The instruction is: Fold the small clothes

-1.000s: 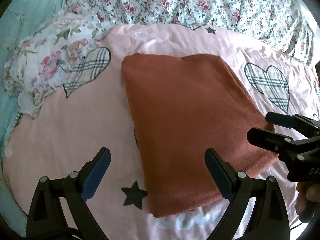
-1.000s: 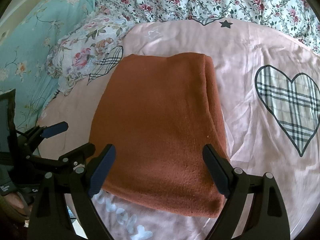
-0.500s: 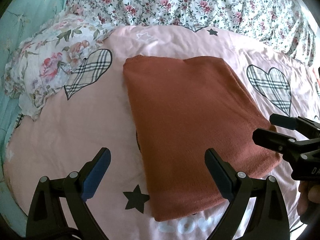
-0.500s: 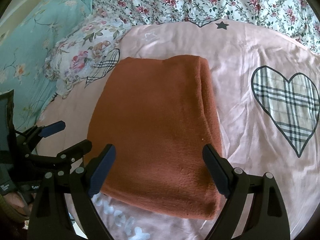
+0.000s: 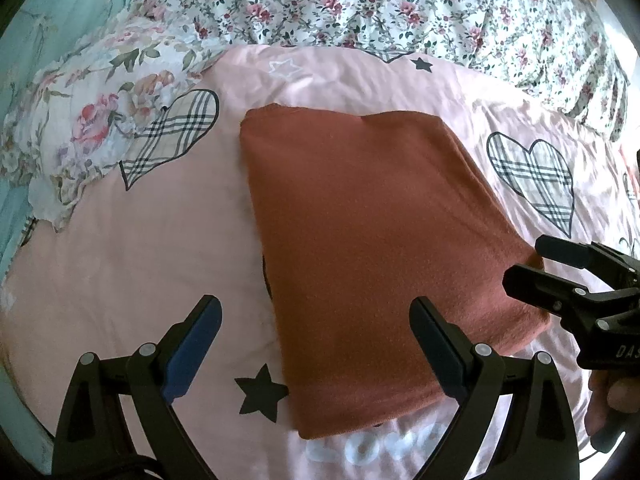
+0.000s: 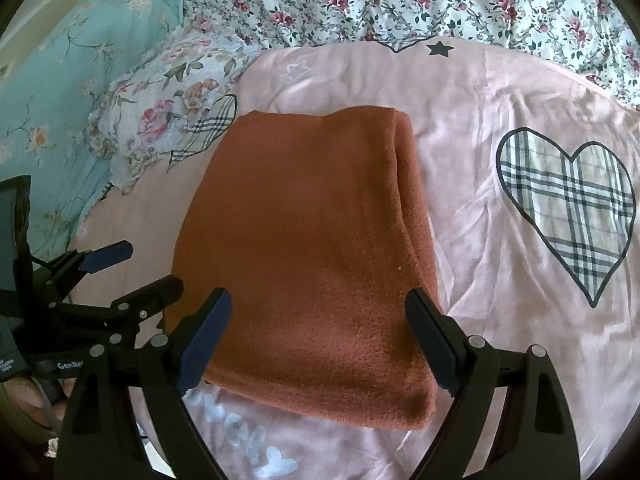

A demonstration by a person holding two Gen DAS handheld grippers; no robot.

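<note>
A rust-orange garment (image 5: 372,248) lies folded into a thick rectangle on the pink bedspread (image 5: 132,264); it also shows in the right wrist view (image 6: 308,256). My left gripper (image 5: 316,336) is open and empty, hovering over the garment's near left edge. My right gripper (image 6: 320,328) is open and empty above the garment's near edge. The right gripper also shows at the right of the left wrist view (image 5: 560,276), and the left gripper at the left of the right wrist view (image 6: 132,272). Neither touches the cloth.
The pink bedspread carries plaid hearts (image 6: 568,208), black stars (image 5: 260,396) and white lettering (image 6: 244,440). A floral pillow (image 5: 92,132) lies at the left, a floral quilt (image 5: 400,8) behind, and a teal sheet (image 6: 60,80) at the far left.
Both grippers have drawn back and up a little from the folded garment, which now looks slightly farther away. The garment has not moved. Both stay open.
</note>
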